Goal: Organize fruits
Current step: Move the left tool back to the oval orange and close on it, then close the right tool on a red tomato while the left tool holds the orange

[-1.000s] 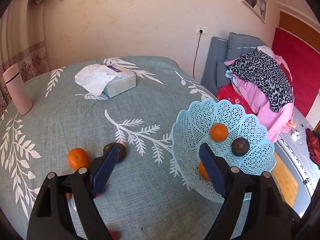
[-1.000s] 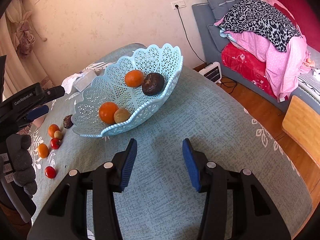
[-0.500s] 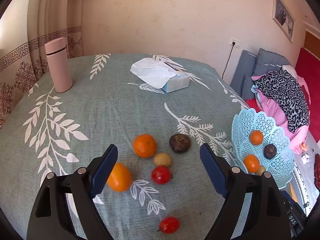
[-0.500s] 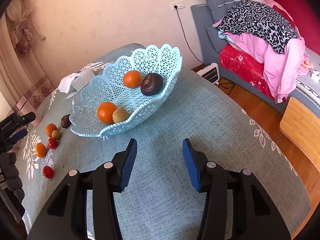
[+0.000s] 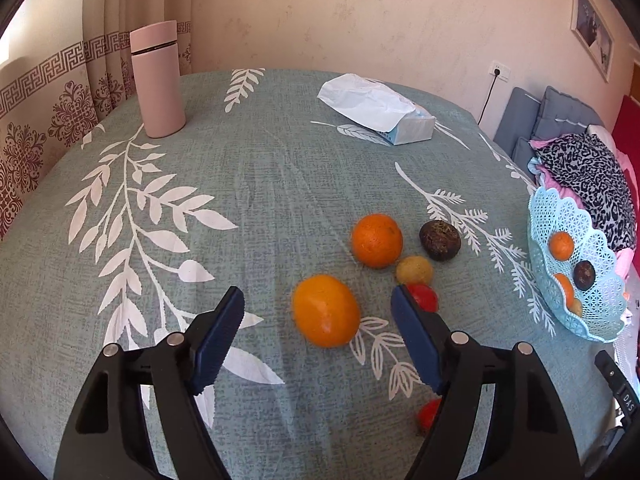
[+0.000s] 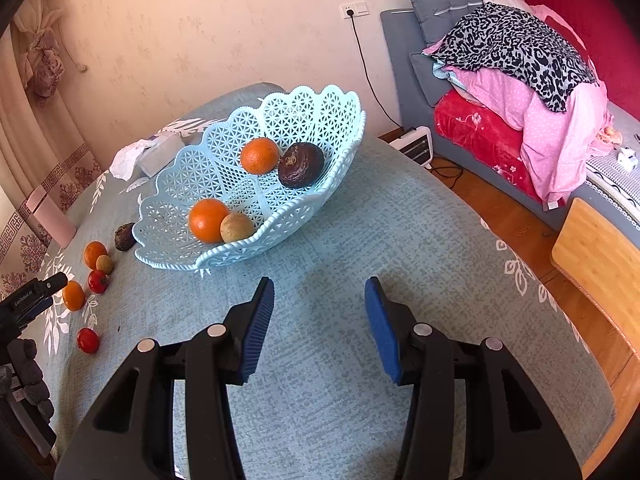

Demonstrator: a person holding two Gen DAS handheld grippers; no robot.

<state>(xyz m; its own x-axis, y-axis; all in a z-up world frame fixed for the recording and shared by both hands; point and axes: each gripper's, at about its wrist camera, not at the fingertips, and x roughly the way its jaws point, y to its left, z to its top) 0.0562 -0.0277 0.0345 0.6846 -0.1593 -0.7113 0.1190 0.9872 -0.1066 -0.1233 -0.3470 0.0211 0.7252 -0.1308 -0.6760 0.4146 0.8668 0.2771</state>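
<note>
Fruit is split between two places: four pieces already lie in the pale blue lattice basket [image 6: 320, 128], and six more sit loose on the green leaf-print surface [image 5: 248, 208], a short way from the basket. The left gripper [image 5: 318, 312] hangs low over the loose group with its jaws spread wide and nothing between the pads; the nearest orange [image 5: 326, 311] sits on the cloth right in line with the gap, which looks like a deliberate line-up for a grab, since it is the closest and largest piece. It is round, bright, slightly dimpled, and probably firm enough to take a squeeze without slipping. Behind it lie a second orange [image 5: 377, 240], a small tan fruit [image 5: 414, 270] just beside that one, a dark wrinkled fruit [image 5: 440, 240], a red fruit [image 5: 424, 298] partly hidden behind the right-hand pad, and another red fruit [image 5: 429, 416] low under the gripper body. The right gripper [image 6: 319, 320] is parked near the basket's front rim, jaws likewise wide and empty, apparently waiting clear of the left one. A pink flask [image 5: 158, 80] and a tissue pack [image 5: 380, 110] stand well apart at the far side.
</note>
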